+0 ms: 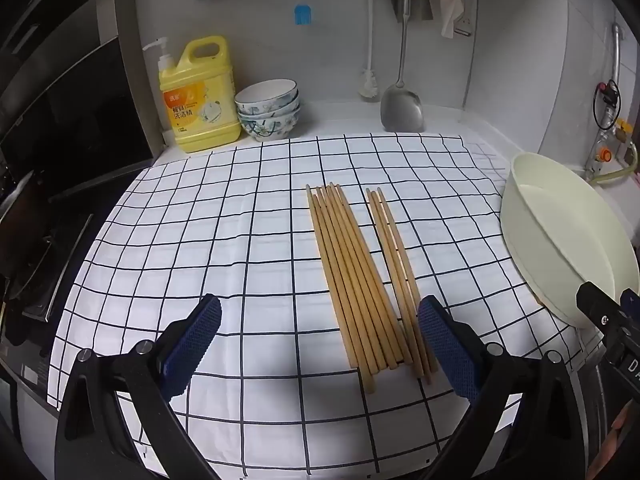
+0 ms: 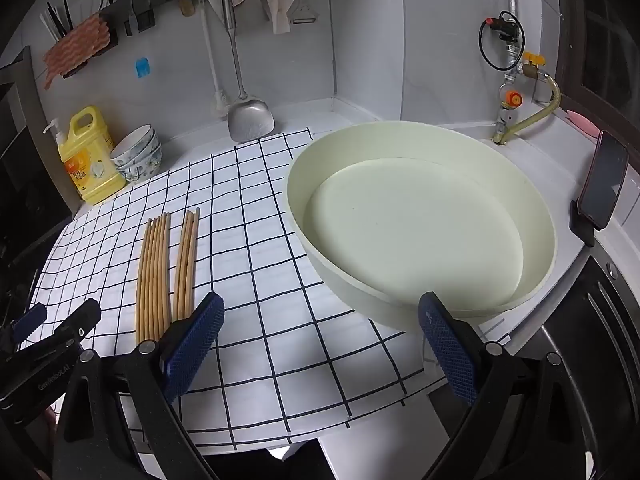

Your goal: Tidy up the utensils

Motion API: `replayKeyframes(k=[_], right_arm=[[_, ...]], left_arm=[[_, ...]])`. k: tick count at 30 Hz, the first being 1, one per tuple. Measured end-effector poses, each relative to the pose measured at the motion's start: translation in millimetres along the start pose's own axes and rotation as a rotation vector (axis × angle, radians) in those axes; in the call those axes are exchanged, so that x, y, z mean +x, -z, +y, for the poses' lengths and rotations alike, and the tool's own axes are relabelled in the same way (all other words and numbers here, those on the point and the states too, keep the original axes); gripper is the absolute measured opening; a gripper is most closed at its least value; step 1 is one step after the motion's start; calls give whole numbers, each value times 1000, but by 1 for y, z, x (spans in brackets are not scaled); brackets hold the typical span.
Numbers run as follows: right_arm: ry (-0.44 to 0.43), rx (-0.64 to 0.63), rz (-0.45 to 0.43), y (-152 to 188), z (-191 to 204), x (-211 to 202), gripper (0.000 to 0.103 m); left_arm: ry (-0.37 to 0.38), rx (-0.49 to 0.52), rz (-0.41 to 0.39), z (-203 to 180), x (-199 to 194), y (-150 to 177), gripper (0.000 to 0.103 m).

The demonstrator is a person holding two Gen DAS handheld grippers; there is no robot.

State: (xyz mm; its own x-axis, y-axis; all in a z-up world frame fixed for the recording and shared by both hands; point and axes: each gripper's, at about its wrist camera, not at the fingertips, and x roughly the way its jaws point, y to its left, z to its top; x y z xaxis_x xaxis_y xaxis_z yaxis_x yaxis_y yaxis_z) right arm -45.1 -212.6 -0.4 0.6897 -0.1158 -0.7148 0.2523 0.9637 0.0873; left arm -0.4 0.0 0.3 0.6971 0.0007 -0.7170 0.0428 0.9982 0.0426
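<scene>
Bench (image 2: 460, 132) bearing checked cloth (image 1: 240, 220); on it, cream round basin (image 2: 536, 200) at right, wooden chopsticks (image 1: 352, 276) in two near-parallel bundles left of it; left tongs (image 1: 320, 344) and right tongs (image 2: 322, 344) both wide, holding nothing.

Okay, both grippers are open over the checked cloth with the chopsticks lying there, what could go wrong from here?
1. The chopsticks lie packed side by side in two bundles, so the open left gripper may pinch several at once or scatter them.
2. They rest on a loose checked cloth; a dragging finger could bunch it and roll them.
3. The cream basin sits close beside the right gripper, with a phone propped just beyond; a wide swing might knock either.
</scene>
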Motion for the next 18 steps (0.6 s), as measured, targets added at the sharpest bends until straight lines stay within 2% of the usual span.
replayKeyframes(k=[10,18], right_arm=[[-4,4,4,-1,-2,0,93],[-5,2,5,0,0,-1,93]], left_arm=[[3,3,25,5,3,-10,97],[-12,1,1,-1,-3,-1,97]])
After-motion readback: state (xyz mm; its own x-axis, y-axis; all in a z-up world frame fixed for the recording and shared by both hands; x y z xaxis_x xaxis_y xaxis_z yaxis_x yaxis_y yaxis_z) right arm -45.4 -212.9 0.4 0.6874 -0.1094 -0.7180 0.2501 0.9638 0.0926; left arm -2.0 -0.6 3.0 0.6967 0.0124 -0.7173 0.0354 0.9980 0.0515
